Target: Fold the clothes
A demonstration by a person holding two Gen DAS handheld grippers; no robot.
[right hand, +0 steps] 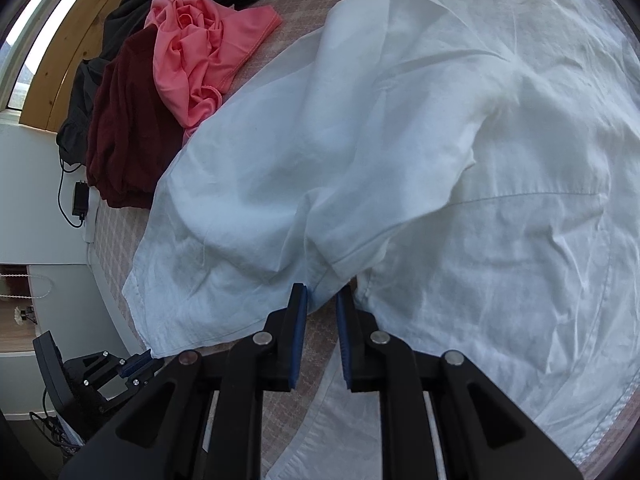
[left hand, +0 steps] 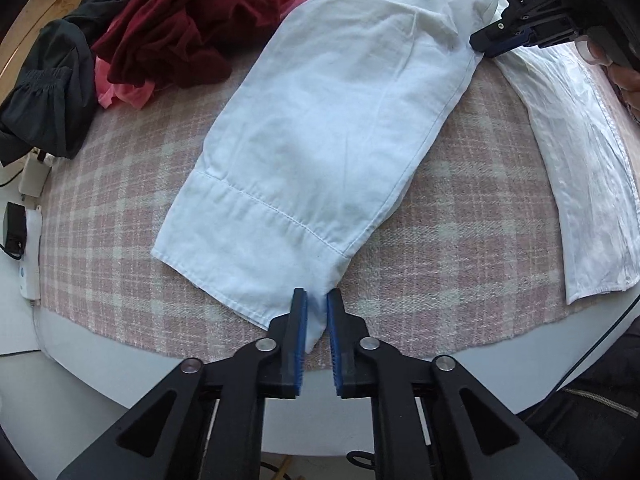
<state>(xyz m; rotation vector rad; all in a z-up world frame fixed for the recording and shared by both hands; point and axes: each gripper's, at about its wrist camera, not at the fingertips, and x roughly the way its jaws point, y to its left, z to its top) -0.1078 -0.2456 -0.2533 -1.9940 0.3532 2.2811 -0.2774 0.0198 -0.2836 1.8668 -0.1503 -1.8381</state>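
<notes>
Plaid cloth (left hand: pixel 120 184) is covering the table, filling most of both frames. White shirt (right hand: pixel 460 160) is lying spread over it, sleeve (left hand: pixel 312 152) running center to bottom in the left view. Dark red, pink and black clothes (left hand: pixel 168 28) are piling upper left. Your left gripper (left hand: pixel 317 300) is straddling the cuff corner, jaws parted, pads not pressing. Your right gripper (right hand: pixel 322 300) is sitting at the underarm fold, narrow gap showing; grip: can't tell.

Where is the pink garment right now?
In the right wrist view, the pink garment lies upper left, between the maroon garment and the white shirt.
</notes>
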